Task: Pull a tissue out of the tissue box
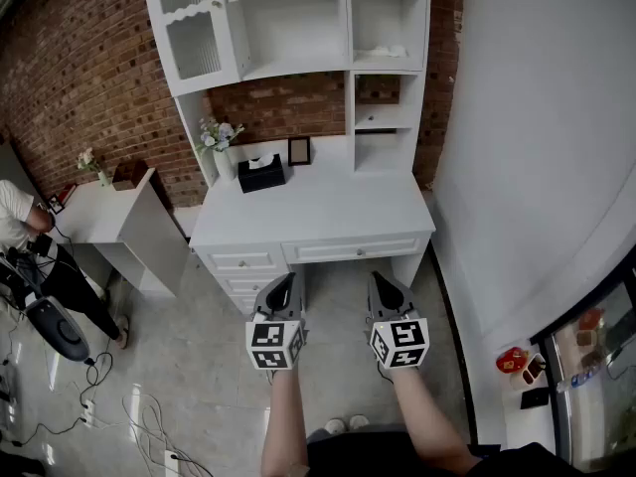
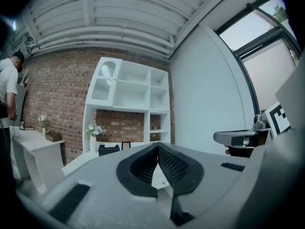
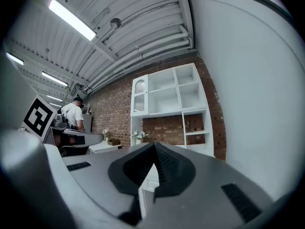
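The black tissue box (image 1: 261, 173) stands at the back left of the white desk (image 1: 328, 207), a white tissue poking from its top. It shows small and far off as the tissue box (image 2: 108, 149) in the left gripper view. My left gripper (image 1: 287, 282) and right gripper (image 1: 379, 282) are held side by side over the floor, short of the desk's drawers and well away from the box. Both point level at the desk. The left gripper (image 2: 157, 147) has its jaws together with nothing between them, and so does the right gripper (image 3: 154, 147).
A white hutch (image 1: 298, 28) with shelves rises over the desk. A flower vase (image 1: 221, 149) and a small frame (image 1: 299, 150) flank the box. A lower white table (image 1: 124, 217) stands left, with a person (image 1: 18, 222), a machine (image 1: 55, 328) and floor cables (image 1: 119, 415). A white wall (image 1: 537, 147) runs along the right.
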### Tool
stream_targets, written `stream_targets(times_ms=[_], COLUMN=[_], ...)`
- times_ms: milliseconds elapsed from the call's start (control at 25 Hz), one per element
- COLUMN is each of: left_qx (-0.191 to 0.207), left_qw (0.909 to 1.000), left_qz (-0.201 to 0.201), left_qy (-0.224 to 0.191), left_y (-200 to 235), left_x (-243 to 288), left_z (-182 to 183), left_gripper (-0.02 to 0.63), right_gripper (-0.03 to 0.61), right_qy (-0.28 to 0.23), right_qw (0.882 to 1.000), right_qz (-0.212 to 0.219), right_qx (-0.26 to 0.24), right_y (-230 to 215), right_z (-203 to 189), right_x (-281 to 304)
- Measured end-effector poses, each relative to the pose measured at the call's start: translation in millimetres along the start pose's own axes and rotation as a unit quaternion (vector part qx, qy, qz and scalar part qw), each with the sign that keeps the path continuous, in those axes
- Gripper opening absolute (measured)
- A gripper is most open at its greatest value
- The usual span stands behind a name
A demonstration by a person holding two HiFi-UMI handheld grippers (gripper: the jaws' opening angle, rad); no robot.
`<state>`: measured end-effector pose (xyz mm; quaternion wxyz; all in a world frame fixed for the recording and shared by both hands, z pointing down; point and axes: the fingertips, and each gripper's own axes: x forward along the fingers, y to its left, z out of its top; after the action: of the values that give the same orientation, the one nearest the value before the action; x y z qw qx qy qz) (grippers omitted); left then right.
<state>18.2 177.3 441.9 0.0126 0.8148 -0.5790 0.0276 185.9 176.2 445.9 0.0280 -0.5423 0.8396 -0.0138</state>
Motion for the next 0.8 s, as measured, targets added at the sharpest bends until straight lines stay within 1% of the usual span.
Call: stream_targets(times_ms=[520, 800], left_qx=[-0.009, -0.012], left_qw=[0.9999, 0.9998], left_qz=[-0.004, -0.006], left_qy=[0.006, 0.012], left_y=[4.9, 4.9], left_x=[7.4, 9.6], left_z=[-8.8, -15.5], left_gripper=[0.008, 0.008], right_gripper=[-0.002, -0.002], right_qy=[0.011, 0.009], right_qw=[1.0, 1.0], right_qz=[0.002, 0.012], right_qx=[-0.002, 0.014], right_y=[2.0, 1.6], right_z=[-7.2, -11.1], right_x=[9.7, 14.1])
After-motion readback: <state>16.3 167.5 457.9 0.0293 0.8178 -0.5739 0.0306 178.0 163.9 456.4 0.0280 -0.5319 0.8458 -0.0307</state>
